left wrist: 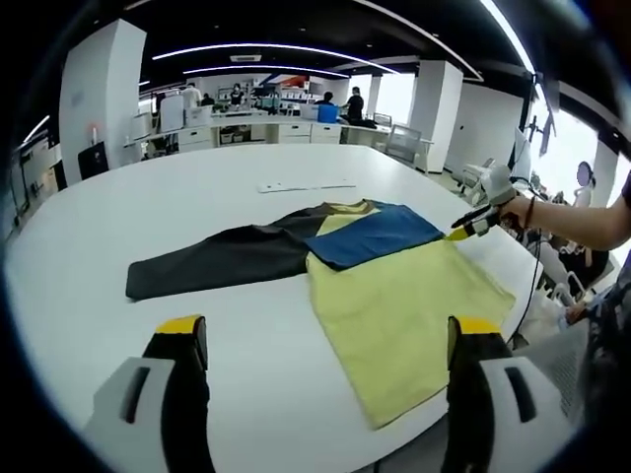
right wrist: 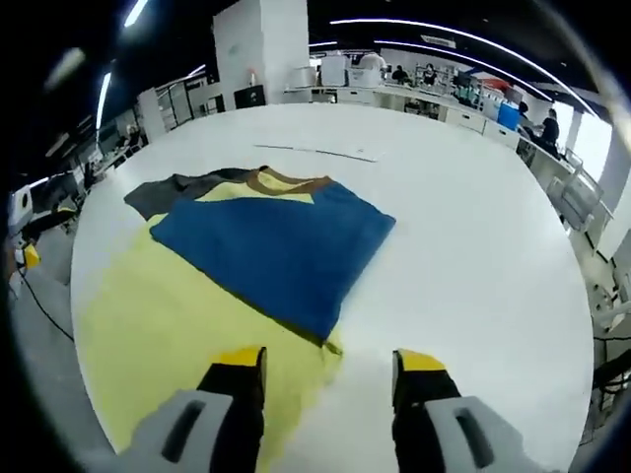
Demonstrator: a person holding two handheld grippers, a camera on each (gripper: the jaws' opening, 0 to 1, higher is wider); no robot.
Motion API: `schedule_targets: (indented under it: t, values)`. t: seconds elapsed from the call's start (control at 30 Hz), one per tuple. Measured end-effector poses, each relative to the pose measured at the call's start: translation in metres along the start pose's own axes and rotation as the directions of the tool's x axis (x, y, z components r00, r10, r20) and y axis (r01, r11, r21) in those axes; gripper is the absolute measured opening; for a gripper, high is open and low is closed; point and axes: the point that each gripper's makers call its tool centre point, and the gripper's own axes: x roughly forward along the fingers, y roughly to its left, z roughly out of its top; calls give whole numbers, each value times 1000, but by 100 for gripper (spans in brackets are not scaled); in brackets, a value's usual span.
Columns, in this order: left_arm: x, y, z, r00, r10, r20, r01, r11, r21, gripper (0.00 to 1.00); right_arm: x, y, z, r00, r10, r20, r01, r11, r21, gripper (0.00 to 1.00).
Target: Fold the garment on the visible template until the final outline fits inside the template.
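Left gripper view: left gripper [left wrist: 325,345] hovers above white table [left wrist: 118,227], jaws wide apart, nothing between them. Garment [left wrist: 394,305] lies flat on table beyond jaws: soft yellow body, dark grey sleeve [left wrist: 217,258] stretched straight away from body, blue sleeve [left wrist: 375,235] folded over chest. Person's hand [left wrist: 518,209] holds right gripper [left wrist: 455,234] at far edge of garment; its jaw state I cannot tell here.

Right gripper view: right gripper [right wrist: 330,370] low over garment [right wrist: 148,325], jaws wide apart, empty. One jaw above yellow cloth, other above bare table [right wrist: 473,246]. Blue sleeve [right wrist: 271,246] makes smooth rectangle, brown collar [right wrist: 286,180] beyond it.
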Motion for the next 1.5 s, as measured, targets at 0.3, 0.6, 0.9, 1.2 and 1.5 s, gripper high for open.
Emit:
schedule_targets:
  t: [0.3, 0.6, 0.9, 1.2, 1.5]
  values:
    - [0, 36, 0, 998, 63, -4, -63, 998, -25, 99, -26, 23, 10, 990, 85, 110, -94, 992, 79, 85]
    - [8, 91, 0, 983, 183, -20, -183, 983, -7, 98, -58, 51, 16, 974, 138, 178, -145, 989, 27, 98]
    - [18, 129, 2, 973, 229, -2, -228, 968, -107, 95, -76, 76, 8, 971, 151, 187, -139, 987, -77, 100]
    - [32, 178, 16, 944, 321, 70, -303, 933, -193, 74, -86, 83, 3, 971, 130, 199, -114, 989, -90, 99]
    - [46, 227, 4, 899, 438, 8, -431, 887, -164, 52, -91, 76, 2, 974, 90, 208, -80, 995, -53, 94]
